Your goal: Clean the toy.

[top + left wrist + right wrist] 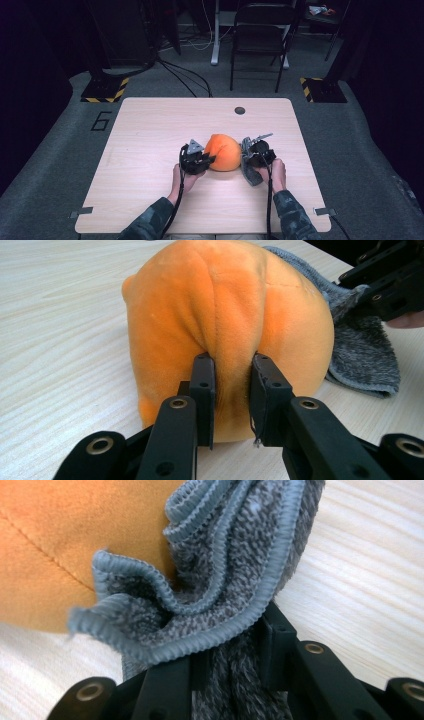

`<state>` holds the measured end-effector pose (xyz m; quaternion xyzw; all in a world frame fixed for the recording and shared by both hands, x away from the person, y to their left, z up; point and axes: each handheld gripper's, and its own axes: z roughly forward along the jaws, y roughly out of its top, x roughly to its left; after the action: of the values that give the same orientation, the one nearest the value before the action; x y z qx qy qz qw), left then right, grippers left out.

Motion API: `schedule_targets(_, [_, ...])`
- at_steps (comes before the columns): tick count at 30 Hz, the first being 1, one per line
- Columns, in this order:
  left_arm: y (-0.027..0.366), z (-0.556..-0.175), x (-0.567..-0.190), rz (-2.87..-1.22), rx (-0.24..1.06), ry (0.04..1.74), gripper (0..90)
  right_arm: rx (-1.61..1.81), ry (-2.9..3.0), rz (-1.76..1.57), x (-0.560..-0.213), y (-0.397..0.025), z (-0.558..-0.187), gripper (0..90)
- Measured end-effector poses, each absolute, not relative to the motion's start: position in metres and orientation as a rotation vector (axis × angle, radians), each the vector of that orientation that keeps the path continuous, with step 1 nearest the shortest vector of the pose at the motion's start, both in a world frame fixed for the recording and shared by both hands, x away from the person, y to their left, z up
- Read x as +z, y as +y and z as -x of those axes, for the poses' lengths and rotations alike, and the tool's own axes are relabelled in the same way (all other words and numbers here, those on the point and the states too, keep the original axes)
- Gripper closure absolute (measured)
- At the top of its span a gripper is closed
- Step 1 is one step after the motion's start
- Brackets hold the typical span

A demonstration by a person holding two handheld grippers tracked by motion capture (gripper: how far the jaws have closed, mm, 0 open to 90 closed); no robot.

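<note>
The orange plush (223, 152) sits on the desk (150, 130) a little nearer the person than the middle, between the two hands. The left hand-held gripper (231, 390) comes at it from the person's left side. Its jaws stand only a narrow gap apart and pinch a raised fold of the plush's orange fabric between them, so it is clamped on the plush. In the high view that left hand-held gripper (209, 160) presses against the plush's left flank.

The right hand-held gripper (231, 652) is closed on a grey cloth (225, 570). The fuzzy cloth is bunched between its jaws, with ribbed blue-grey hems fanning out in folds just above them. The jaws are drawn in tight around the gathered fabric. In the high view the right hand-held gripper (248, 154) sits just beside the plush's right flank, and the cloth (248, 172) trails down from it toward the person over the desk. In the left gripper view the cloth (362, 355) lies against the far side of the plush and spreads onto the wood.
</note>
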<state>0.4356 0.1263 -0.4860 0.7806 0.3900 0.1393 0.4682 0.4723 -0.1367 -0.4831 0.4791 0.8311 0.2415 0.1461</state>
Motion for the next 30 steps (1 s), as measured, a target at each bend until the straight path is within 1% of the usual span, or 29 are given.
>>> schedule_targets(2, [0.128, -0.437, -0.486, -1.911, 0.340, 0.960, 73.9, 0.732, 2.353, -1.374, -0.471, -0.140, -0.471, 70.9])
schedule_targets(5, [0.129, -0.438, -0.487, -1.905, 0.338, 0.964, 73.1, 0.864, 2.285, -1.343, -0.444, -0.144, -0.465, 71.0])
schedule_targets(8, [0.130, -0.438, -0.487, -1.904, 0.341, 0.956, 69.9, 0.978, 2.311, -1.296, -0.428, -0.134, -0.458, 71.0])
schedule_targets(10, [0.131, -0.437, -0.485, -1.903, 0.356, 0.951, 63.7, 0.928, 2.374, -1.254, -0.432, -0.120, -0.456, 71.1])
schedule_targets(12, [0.132, -0.432, -0.482, -1.895, 0.401, 0.938, 54.0, 0.853, 2.384, -1.225, -0.443, -0.110, -0.457, 71.2])
schedule_targets(14, [0.131, -0.427, -0.479, -1.926, 0.473, 0.904, 45.0, 0.834, 2.361, -1.218, -0.448, -0.109, -0.458, 71.2])
schedule_targets(16, [0.129, -0.428, -0.480, -1.934, 0.494, 0.908, 38.1, 0.847, 2.362, -1.223, -0.448, -0.113, -0.459, 71.2])
schedule_targets(18, [0.125, -0.431, -0.486, -1.940, 0.467, 0.915, 36.9, 0.847, 2.361, -1.233, -0.448, -0.114, -0.459, 71.2])
schedule_targets(19, [0.123, -0.432, -0.489, -1.944, 0.467, 0.911, 37.8, 0.854, 2.360, -1.223, -0.449, -0.115, -0.460, 71.2])
schedule_targets(20, [0.121, -0.432, -0.491, -1.950, 0.476, 0.908, 41.5, 0.852, 2.360, -1.229, -0.450, -0.115, -0.460, 71.2])
schedule_targets(21, [0.119, -0.432, -0.494, -1.947, 0.489, 0.905, 46.7, 0.851, 2.358, -1.233, -0.450, -0.115, -0.461, 71.2])
schedule_targets(23, [0.119, -0.432, -0.495, -1.948, 0.493, 0.895, 60.2, 0.854, 2.358, -1.254, -0.450, -0.115, -0.461, 71.2])
schedule_targets(25, [0.120, -0.431, -0.494, -1.954, 0.507, 0.887, 68.2, 0.866, 2.358, -1.255, -0.447, -0.117, -0.461, 71.2])
schedule_targets(27, [0.121, -0.430, -0.492, -1.947, 0.512, 0.890, 72.3, 0.879, 2.330, -1.219, -0.440, -0.116, -0.458, 71.3])
schedule_targets(30, [0.119, -0.427, -0.486, -1.937, 0.505, 0.884, 74.1, 0.948, 2.301, -1.175, -0.421, -0.110, -0.449, 71.4])
